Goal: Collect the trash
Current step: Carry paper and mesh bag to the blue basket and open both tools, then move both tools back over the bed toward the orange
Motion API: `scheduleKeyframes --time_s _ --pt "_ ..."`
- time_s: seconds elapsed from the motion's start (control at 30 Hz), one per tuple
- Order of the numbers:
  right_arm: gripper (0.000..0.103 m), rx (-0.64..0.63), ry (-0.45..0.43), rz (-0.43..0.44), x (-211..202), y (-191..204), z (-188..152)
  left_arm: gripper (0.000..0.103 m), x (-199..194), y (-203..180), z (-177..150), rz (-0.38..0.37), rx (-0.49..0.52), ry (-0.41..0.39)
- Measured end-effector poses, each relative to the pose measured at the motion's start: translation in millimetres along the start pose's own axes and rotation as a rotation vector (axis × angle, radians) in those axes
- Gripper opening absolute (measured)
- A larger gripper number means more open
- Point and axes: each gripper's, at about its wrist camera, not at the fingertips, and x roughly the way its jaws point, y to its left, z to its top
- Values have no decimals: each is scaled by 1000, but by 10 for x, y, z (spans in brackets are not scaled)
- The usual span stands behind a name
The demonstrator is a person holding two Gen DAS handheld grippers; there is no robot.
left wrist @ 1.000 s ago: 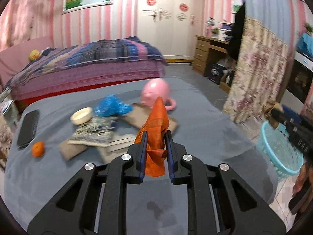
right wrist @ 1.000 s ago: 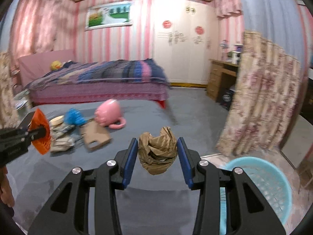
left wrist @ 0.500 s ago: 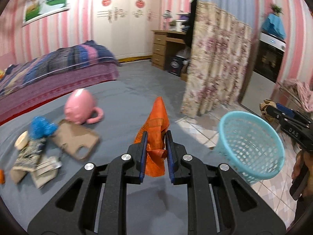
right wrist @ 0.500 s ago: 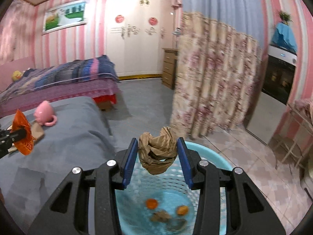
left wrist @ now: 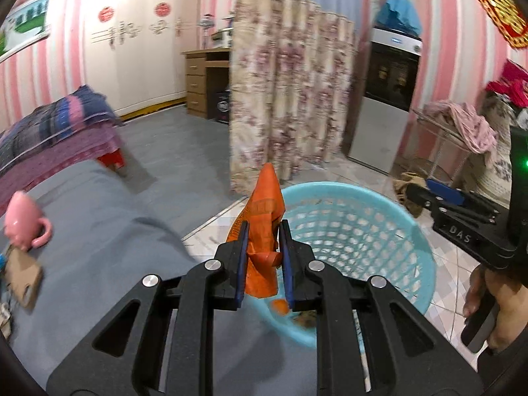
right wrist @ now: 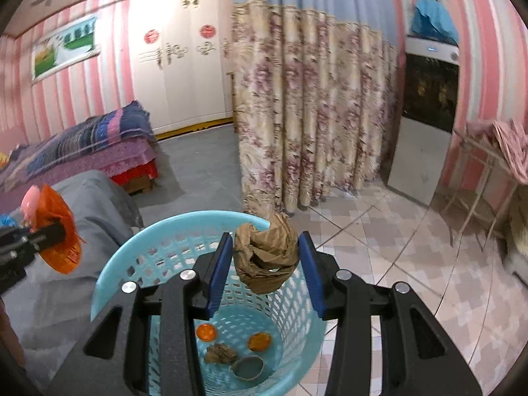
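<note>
Holding brown paper wad over basket, L w/ orange wrapper

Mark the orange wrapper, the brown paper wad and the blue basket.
orange wrapper (left wrist: 265, 204), left wrist view, upper flat part.
brown paper wad (right wrist: 265, 254), right wrist view, crumpled middle.
blue basket (right wrist: 132, 250), right wrist view, left rim.

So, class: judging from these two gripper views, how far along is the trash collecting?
Done: several scraps already lie in the blue basket. In hand: the right gripper holds a crumpled brown paper over the basket; the left gripper grips an orange wrapper near its rim. Left: dropping both, and a cardboard piece beside the pink cup on the grey bed.
</note>
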Motion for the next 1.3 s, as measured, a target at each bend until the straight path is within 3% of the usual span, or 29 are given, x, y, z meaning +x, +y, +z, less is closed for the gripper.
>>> scheduleKeyframes --time_s 0.27,0.33,0.4,0.43,0.53,0.73,0.97,1.07,1.13,1.3 --pt "42 19 -8 -24 36 -119 -1 17 359 -279 25 -44 41 44" --pt "42 26 -8 -20 38 -115 -5 18 449 -281 35 -21 61 58" --pt "42 17 -5 -19 46 -83 -6 29 509 -273 49 -3 74 68" --pt "42 15 -5 -17 46 -75 -7 42 526 -247 52 16 75 70" --pt "42 12 1 -11 54 -43 -20 62 506 -105 56 53 53 54" --pt "42 -2 29 -18 121 56 -49 81 351 257 43 148 0 19" --pt "42 8 55 -9 231 235 -74 91 102 595 -30 217 -40 -2" --pt "49 2 56 -25 240 324 -90 92 18 682 -66 230 -43 -5" --pt "71 -6 45 -54 214 370 -97 93 -60 738 -88 235 -55 -12" --pt "82 38 16 -50 108 406 -53 94 -227 836 -110 239 -80 -32"
